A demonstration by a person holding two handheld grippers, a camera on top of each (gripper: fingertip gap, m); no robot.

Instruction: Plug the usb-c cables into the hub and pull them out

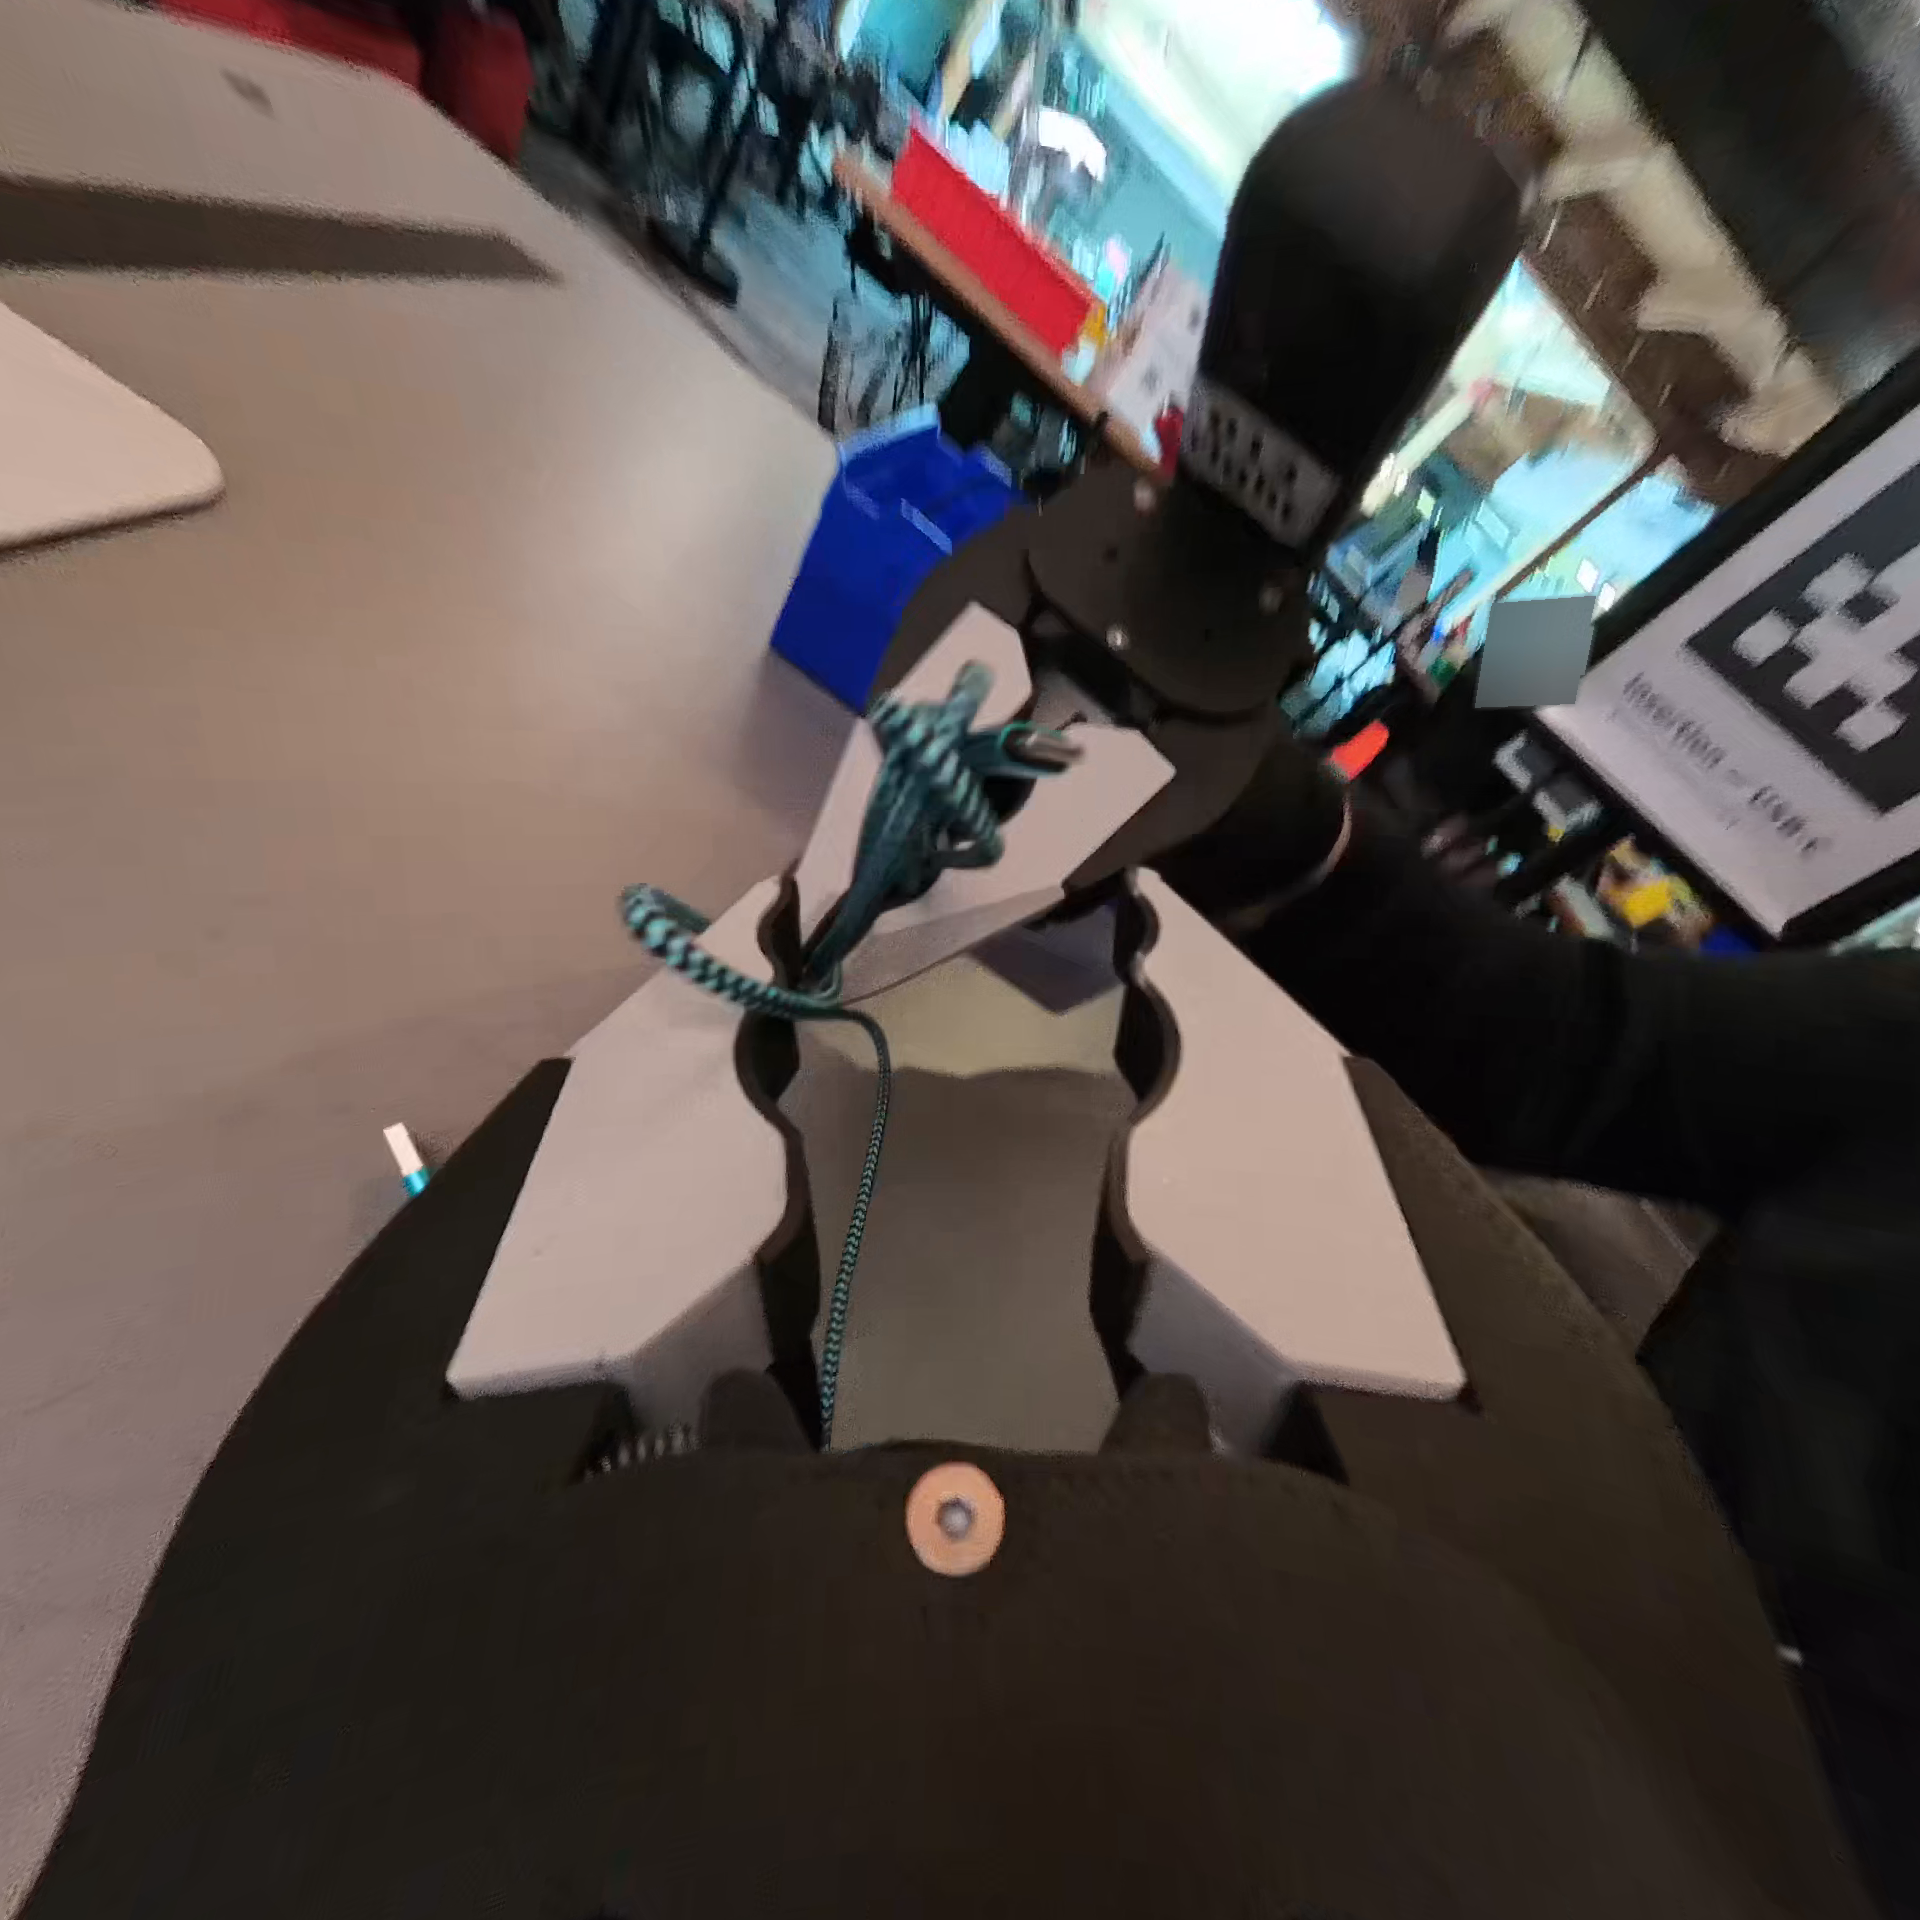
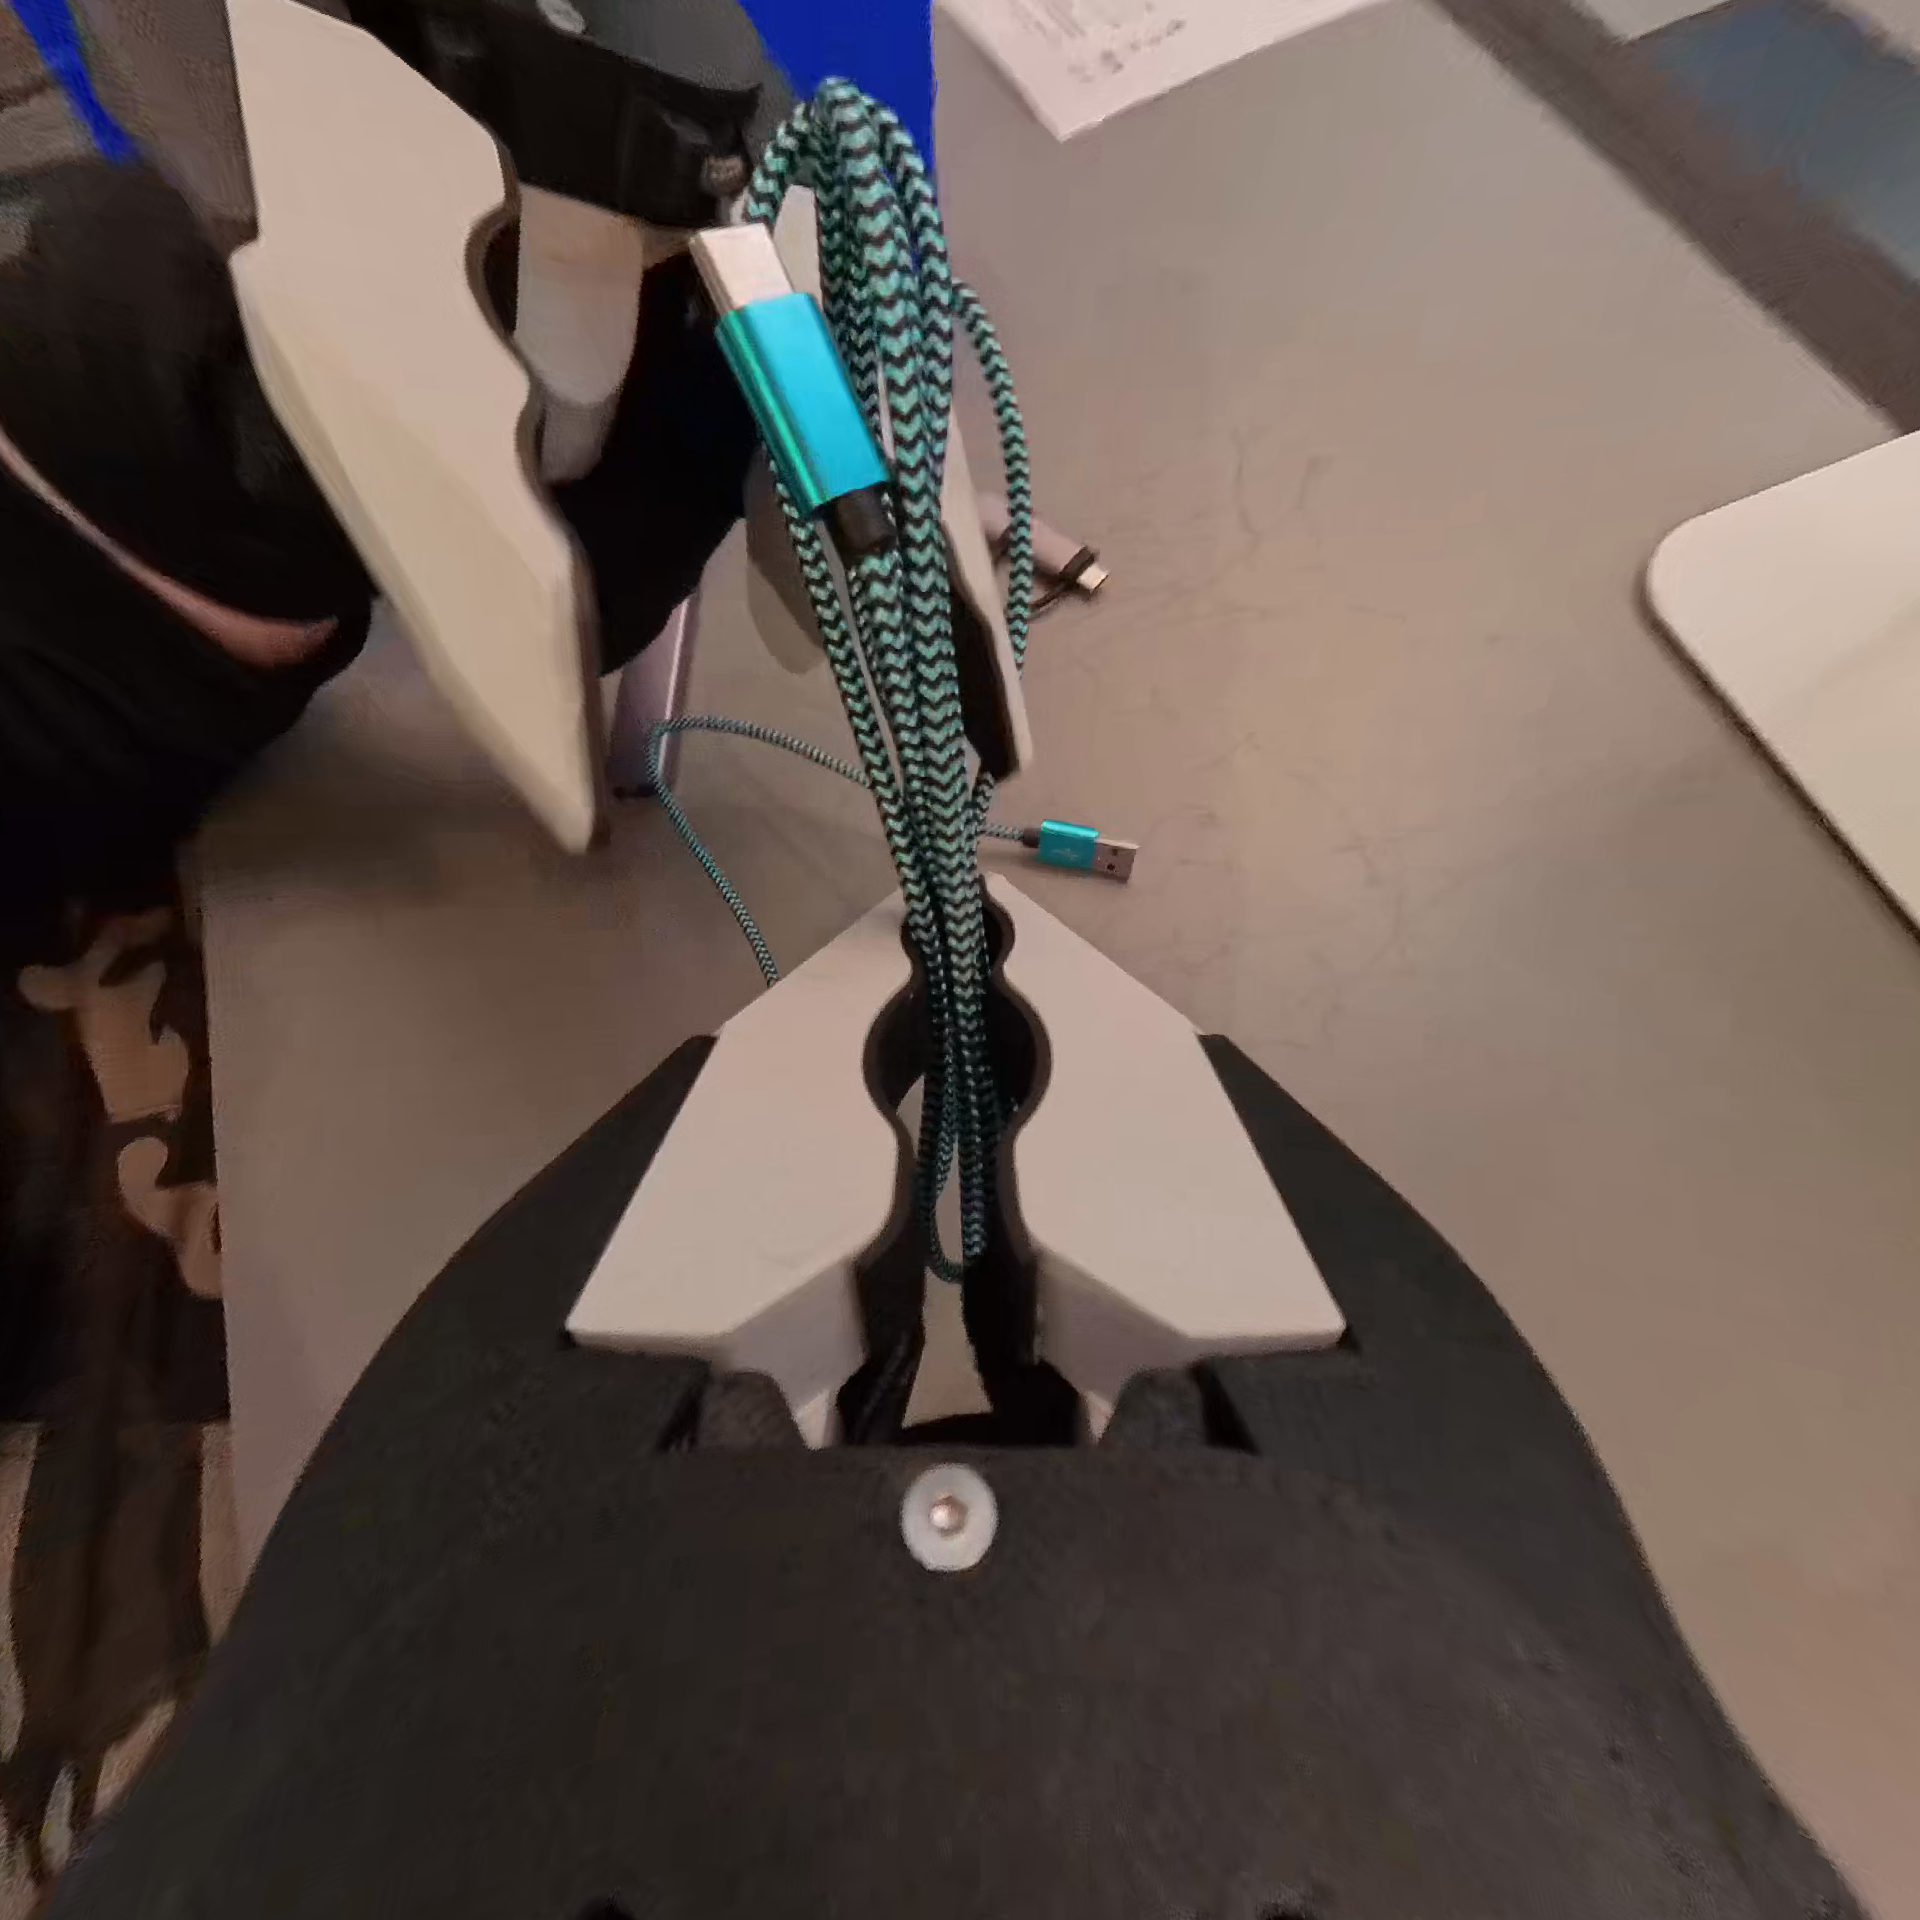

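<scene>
My right gripper (image 2: 951, 920) is shut on a bundle of teal-and-black braided cable (image 2: 914, 644). The bundle stands up from its tips, with a teal USB plug (image 2: 800, 395) near the top. My left gripper (image 1: 956, 914) is open. It faces the right gripper (image 1: 831, 966) tip to tip, and one strand of the cable (image 1: 862, 1195) hangs through its gap. The bundle (image 1: 925, 790) shows there too. In the right wrist view the left gripper (image 2: 800, 790) straddles the bundle. A lilac-grey block (image 2: 649, 707), perhaps the hub, lies partly hidden behind its finger.
A second teal cable with a USB plug (image 2: 1081, 847) and a small grey plug (image 2: 1049, 551) lie on the tan table (image 2: 1403, 520). A white flat object (image 2: 1818, 644) sits at the right, paper (image 2: 1122, 52) farther back. A blue bin (image 1: 883, 561) and a marker board (image 1: 1818, 665) stand beyond. There is about 5 cm between the tips of the two grippers.
</scene>
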